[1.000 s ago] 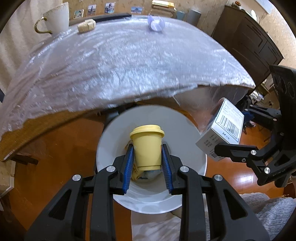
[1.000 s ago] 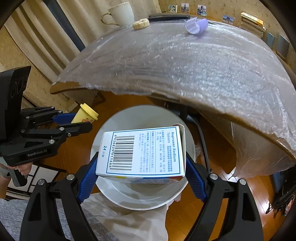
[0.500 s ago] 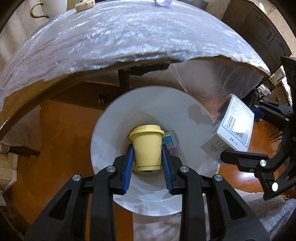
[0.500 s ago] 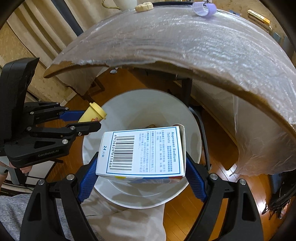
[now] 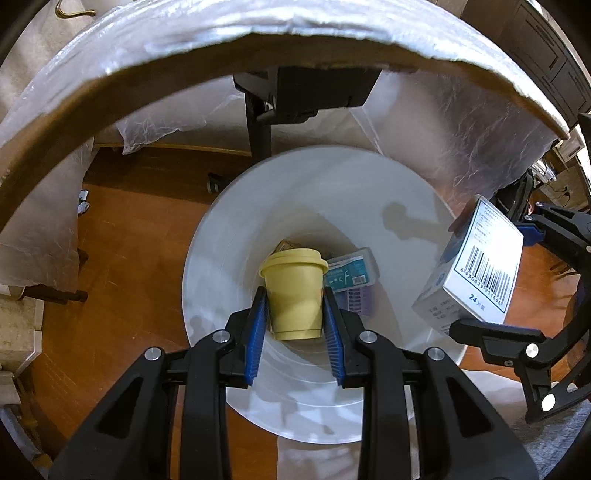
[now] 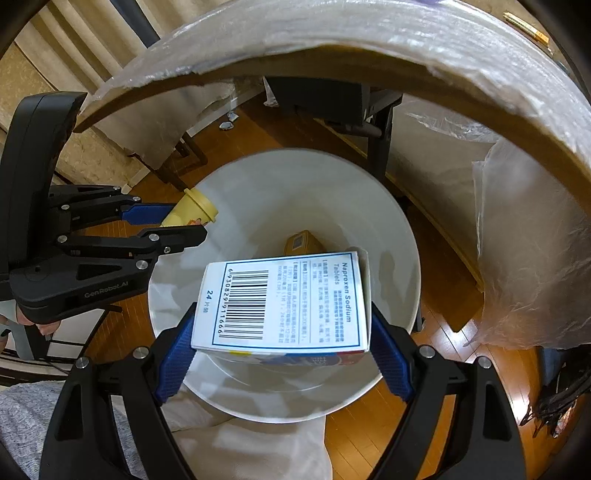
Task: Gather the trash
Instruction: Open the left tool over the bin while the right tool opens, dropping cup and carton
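A small yellow lidded cup [image 5: 293,293] sits clamped between the blue pads of my left gripper [image 5: 294,317], held over the open mouth of a white round bin [image 5: 229,236]. My right gripper [image 6: 282,332] is shut on a white tablet box [image 6: 284,299] with a barcode, also above the bin [image 6: 402,266]. In the left wrist view the box [image 5: 476,269] hangs over the bin's right rim. In the right wrist view the cup [image 6: 194,210] is over the bin's left rim. A blue-and-white packet [image 5: 351,275] and a brown box [image 6: 301,242] lie at the bin's bottom.
The plastic-wrapped table edge [image 5: 258,33] arches over the bin, with a dark table leg [image 5: 260,125] behind it. Wooden floor [image 5: 129,229] surrounds the bin. A person's grey-clad lap and pale cloth [image 6: 236,443] lie at the near side. Loose plastic sheeting [image 6: 532,240] hangs at right.
Both grippers have sunk below the table's edge toward the bin, which now looks larger. The cup and the tablet box stay gripped as before.
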### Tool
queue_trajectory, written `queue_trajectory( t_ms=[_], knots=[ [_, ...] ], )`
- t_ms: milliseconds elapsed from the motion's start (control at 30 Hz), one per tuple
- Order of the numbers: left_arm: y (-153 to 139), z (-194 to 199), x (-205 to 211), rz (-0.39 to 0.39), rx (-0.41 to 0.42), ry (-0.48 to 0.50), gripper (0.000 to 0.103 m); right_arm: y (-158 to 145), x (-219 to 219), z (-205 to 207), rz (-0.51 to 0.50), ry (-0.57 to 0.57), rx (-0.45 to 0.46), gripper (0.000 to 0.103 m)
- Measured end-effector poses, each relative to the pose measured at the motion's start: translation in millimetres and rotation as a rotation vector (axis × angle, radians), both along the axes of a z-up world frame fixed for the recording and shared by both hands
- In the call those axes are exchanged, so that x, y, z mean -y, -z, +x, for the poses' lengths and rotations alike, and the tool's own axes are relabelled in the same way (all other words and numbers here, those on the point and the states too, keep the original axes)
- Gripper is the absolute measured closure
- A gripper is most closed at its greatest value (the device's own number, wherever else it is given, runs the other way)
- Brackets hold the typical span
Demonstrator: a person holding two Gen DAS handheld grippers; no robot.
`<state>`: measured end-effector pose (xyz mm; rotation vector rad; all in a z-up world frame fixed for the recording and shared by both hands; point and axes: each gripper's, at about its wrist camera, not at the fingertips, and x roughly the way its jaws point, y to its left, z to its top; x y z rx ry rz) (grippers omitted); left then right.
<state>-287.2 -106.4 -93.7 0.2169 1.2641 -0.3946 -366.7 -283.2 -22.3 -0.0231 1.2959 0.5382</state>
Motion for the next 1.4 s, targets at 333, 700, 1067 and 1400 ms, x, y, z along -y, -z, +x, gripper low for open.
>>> queue_trajectory(
  t_ms=[333,700,1067,1400],
  knots=[
    [16.9,7.3,2.2,0.032,-0.024,-0.002,0.072,19.3,-6.0,4.7,-0.023,-0.013,-0.023,0.02],
    [26.9,10.0,2.4,0.049,-0.034,0.009,0.072,31.5,-5.8,5.8,-0.04,-0.002,-0.051,0.02],
    [35.9,10.5,3.9,0.065,-0.042,0.017,0.072,41.9,-6.8,8.5,-0.058,0.008,-0.063,0.02],
    [26.6,5.3,2.6,0.064,0.073,0.046,0.015,39.5,-1.8,8.3,-0.036,0.042,-0.043,0.01]
  ],
)
